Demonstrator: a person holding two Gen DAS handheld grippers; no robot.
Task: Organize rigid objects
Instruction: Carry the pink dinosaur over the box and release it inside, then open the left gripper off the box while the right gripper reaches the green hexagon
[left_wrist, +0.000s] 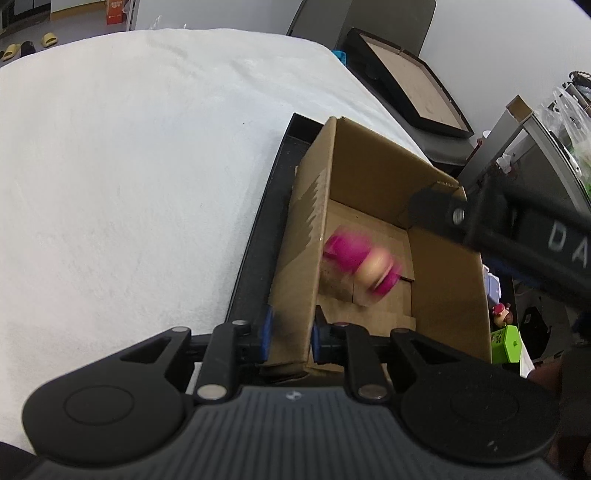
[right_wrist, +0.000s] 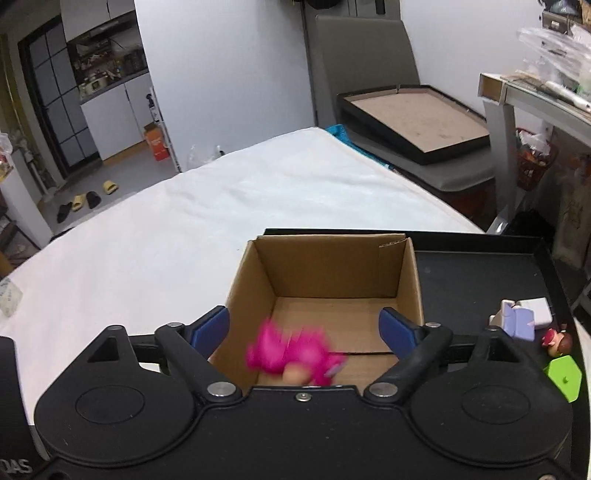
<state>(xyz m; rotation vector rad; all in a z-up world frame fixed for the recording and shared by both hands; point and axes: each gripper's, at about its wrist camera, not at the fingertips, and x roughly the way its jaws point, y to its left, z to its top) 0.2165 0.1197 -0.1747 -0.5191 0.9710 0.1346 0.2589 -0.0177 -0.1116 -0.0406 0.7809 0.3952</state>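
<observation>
An open cardboard box (left_wrist: 443, 273) (right_wrist: 332, 266) stands on a black tray (left_wrist: 258, 229) (right_wrist: 480, 266). A pink and cream toy (left_wrist: 360, 264) (right_wrist: 295, 354) shows motion-blurred inside the box, free of both grippers. My left gripper (left_wrist: 290, 332) is shut on the box's near wall, blue pads on either side of it. My right gripper (right_wrist: 304, 328) is open and empty above the box, fingers spread wide; its arm also shows in the left wrist view (left_wrist: 517, 229).
The tray lies on a white covered table (left_wrist: 129, 166) (right_wrist: 203, 221). A lilac and white toy (right_wrist: 517, 317), a small figure (right_wrist: 557, 341) and a green block (right_wrist: 563, 376) sit on the tray's right. A grey chair with a framed board (right_wrist: 413, 122) stands behind.
</observation>
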